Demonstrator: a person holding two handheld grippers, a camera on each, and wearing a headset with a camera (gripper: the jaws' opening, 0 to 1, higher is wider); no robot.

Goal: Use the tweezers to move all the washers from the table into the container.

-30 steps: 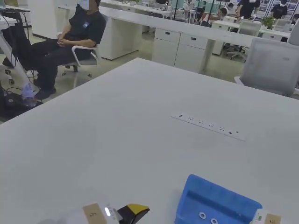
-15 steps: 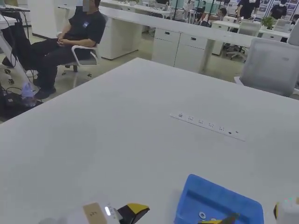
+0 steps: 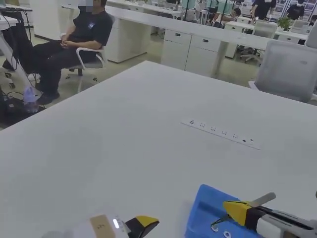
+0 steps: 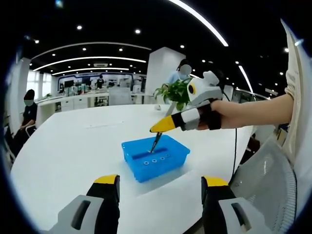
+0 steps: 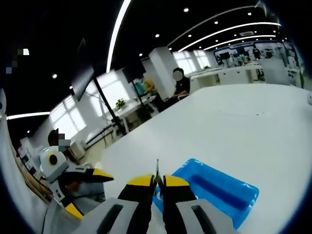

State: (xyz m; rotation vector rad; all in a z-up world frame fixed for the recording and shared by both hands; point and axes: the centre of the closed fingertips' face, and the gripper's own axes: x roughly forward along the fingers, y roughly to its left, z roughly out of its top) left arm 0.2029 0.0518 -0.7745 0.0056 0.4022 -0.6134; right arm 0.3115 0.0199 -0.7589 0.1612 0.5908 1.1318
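Note:
A blue container [image 3: 208, 198] stands near the table's front edge, with several washers [image 4: 154, 160] lying on its floor. My right gripper [image 3: 237, 210] hovers over it, shut on a pair of tweezers [image 4: 156, 142] whose tips point down into the container. Whether the tips hold a washer I cannot tell. The right gripper view has its yellow jaws [image 5: 157, 181] pressed together on the tweezers [image 5: 157, 169], above the container [image 5: 219, 192]. My left gripper [image 4: 161, 183] is open and holds nothing, a short way in front of the container [image 4: 146, 173]. It lies low at the left of the head view [image 3: 141, 224].
A strip of sockets [image 3: 220, 133] is set into the white table [image 3: 124, 148] beyond the container. A person sits on a chair [image 3: 74, 44] off the far left corner. A grey office chair [image 3: 287, 69] stands at the far right edge.
My right gripper has come in from the lower right with the tweezers and now sits over the blue container. The left gripper has stayed put.

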